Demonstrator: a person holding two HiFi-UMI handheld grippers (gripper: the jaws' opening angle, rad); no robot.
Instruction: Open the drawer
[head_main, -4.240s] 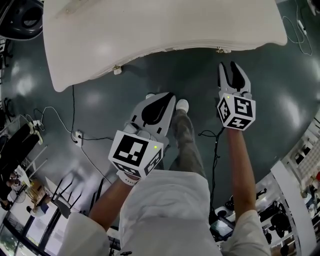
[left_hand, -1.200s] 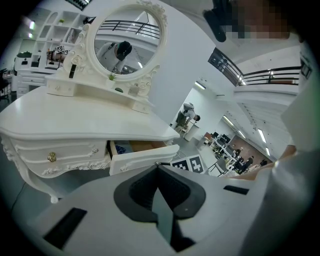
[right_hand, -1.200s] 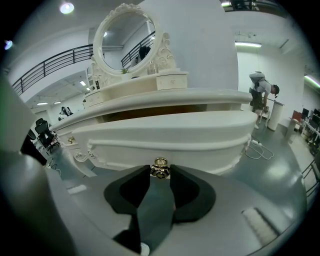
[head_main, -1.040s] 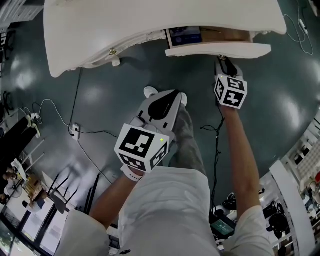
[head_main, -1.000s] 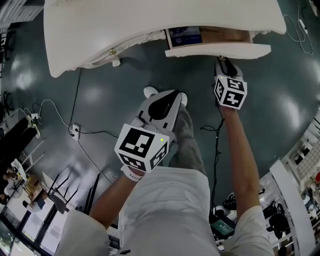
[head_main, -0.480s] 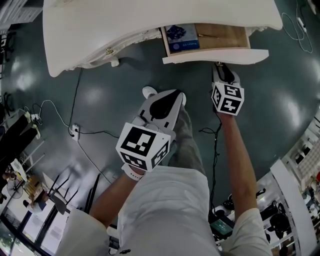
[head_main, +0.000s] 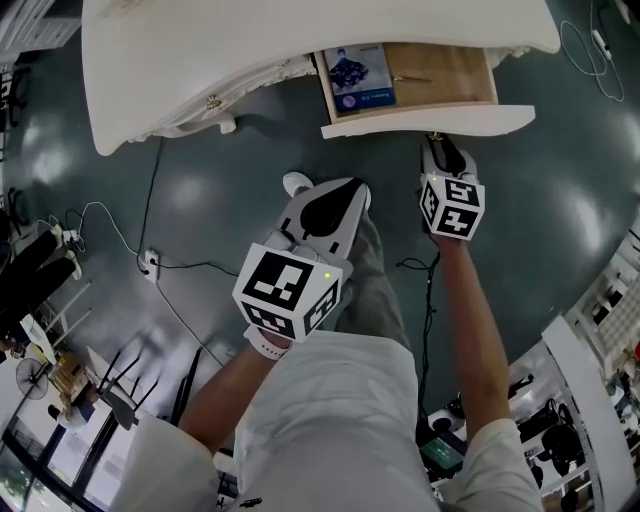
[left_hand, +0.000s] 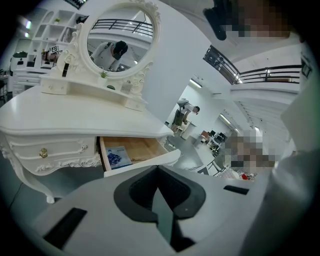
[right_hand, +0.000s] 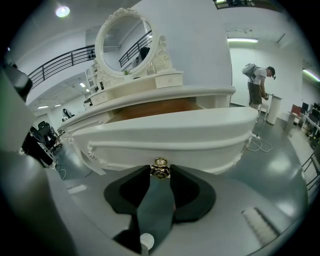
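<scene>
Head view: curved white drawer (head_main: 400, 123) (wood-lined)

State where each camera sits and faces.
Head view: on head, steeply down onto open wood-lined drawer of white dressing table; arms, legs, left gripper, right gripper show.
Left gripper view: rides it, faces drawer obliquely; shut jaws show.
Right gripper view: rides it, faces drawer front; jaws grip round gold knob.
All share the drawer.

Glossy dark floor (head_main: 200, 190), white shelving (head_main: 580, 385) along its right edge, railed balcony (right_hand: 65, 61) overhead, ceiling light (right_hand: 62, 11) on.
</scene>
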